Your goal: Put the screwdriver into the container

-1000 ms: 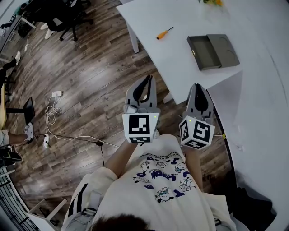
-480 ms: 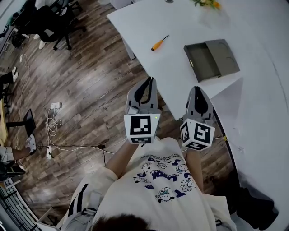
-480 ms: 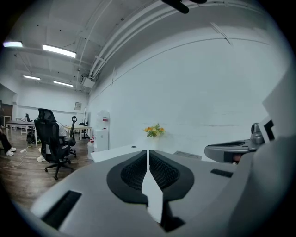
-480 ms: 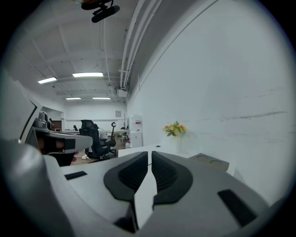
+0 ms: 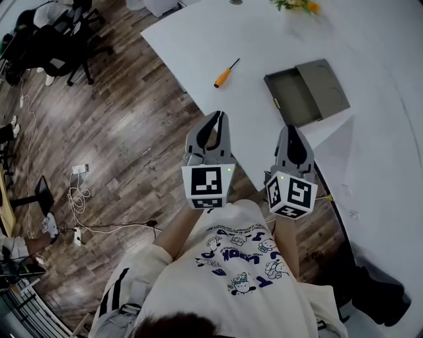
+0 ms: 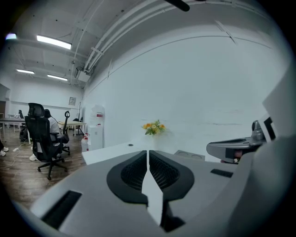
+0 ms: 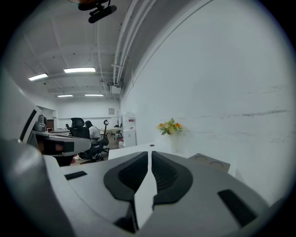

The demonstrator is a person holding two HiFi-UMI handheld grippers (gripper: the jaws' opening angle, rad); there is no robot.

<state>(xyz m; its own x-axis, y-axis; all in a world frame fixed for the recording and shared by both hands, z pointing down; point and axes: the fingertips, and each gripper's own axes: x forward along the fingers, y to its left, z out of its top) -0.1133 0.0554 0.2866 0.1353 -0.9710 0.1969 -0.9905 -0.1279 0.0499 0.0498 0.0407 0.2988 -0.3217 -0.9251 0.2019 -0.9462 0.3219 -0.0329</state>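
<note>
An orange-handled screwdriver point(image 5: 223, 73) lies on the white table point(image 5: 264, 39), left of a grey open box, the container point(image 5: 306, 92), near the table's front corner. My left gripper point(image 5: 216, 117) is held over the wooden floor short of the table's edge, shut and empty. My right gripper point(image 5: 291, 131) hangs beside it at the table's near corner, also shut with nothing in it. In the left gripper view the jaws point(image 6: 148, 152) meet at the tips; the right gripper view shows its jaws point(image 7: 150, 153) closed the same way. Both are well short of the screwdriver.
Orange flowers point(image 5: 297, 4) stand at the table's far side, also as flowers point(image 6: 153, 127) in the left gripper view. Black office chairs point(image 5: 56, 39) and a seated person are at far left. Cables and a power strip point(image 5: 79, 169) lie on the floor point(image 5: 112, 132).
The view has shifted: the table, screwdriver and container have slid slightly leftward and upward. Both grippers stay shut in much the same place in front of the person.
</note>
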